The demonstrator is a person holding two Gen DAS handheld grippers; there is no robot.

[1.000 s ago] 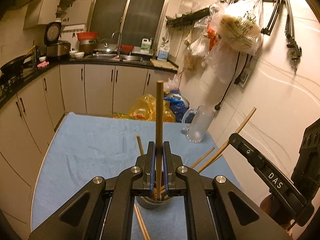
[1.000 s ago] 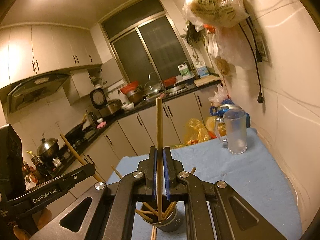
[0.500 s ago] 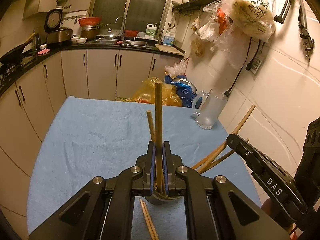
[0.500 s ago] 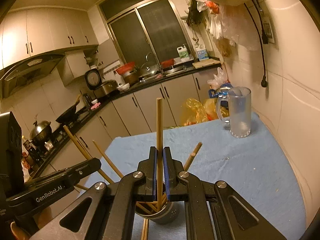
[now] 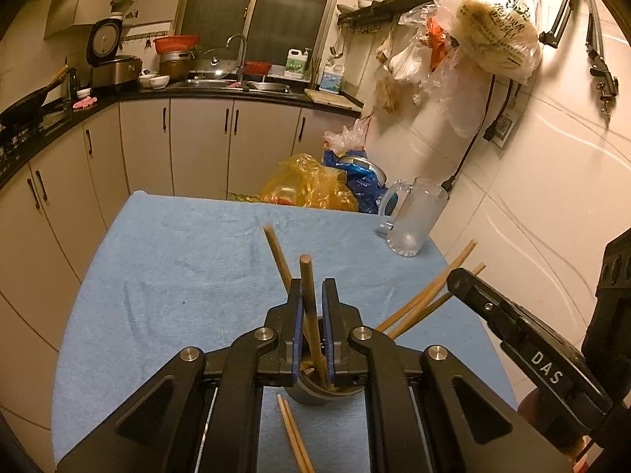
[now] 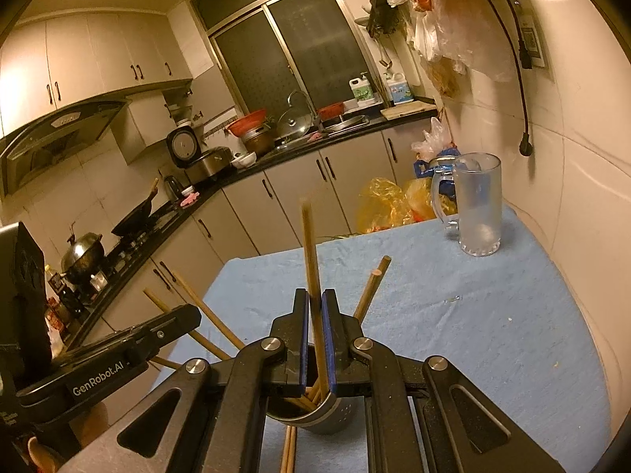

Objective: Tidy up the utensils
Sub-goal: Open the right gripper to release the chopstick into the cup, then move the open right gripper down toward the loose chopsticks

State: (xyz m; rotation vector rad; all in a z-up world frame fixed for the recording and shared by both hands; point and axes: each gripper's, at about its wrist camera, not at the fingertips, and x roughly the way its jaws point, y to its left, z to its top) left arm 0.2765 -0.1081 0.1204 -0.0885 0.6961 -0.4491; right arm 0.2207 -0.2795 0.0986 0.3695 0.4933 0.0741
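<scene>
The left gripper (image 5: 312, 295) hangs right over a small metal cup (image 5: 311, 390) on the table (image 5: 165, 276); its fingers (image 5: 295, 307) are a little apart, with a brown chopstick (image 5: 309, 307) standing between them – it leans on the left pad, with a gap on the other side, so it looks let go. The bottom of that chopstick is down in the cup; another chopstick (image 5: 278, 256) pokes up just behind it, and a few more chopsticks (image 5: 426, 295) lean out to the right side. Two loose chopsticks (image 5: 294, 433) lie flat on the blue cloth, just in front of the cup.

The right gripper (image 6: 313, 307) is over the same cup (image 6: 335, 414), seen from the other side; its fingers (image 6: 301, 315) are also slightly apart, and a long chopstick (image 6: 309, 260) stands between them, tipped a bit to the left, with its low end in the cup among the other sticks. One more stick (image 6: 370, 287) leans out to the right.

A frosted glass mug (image 6: 473, 205) stands at the far corner of the table, well apart from the cup – it is upright, with the handle to the left.
</scene>
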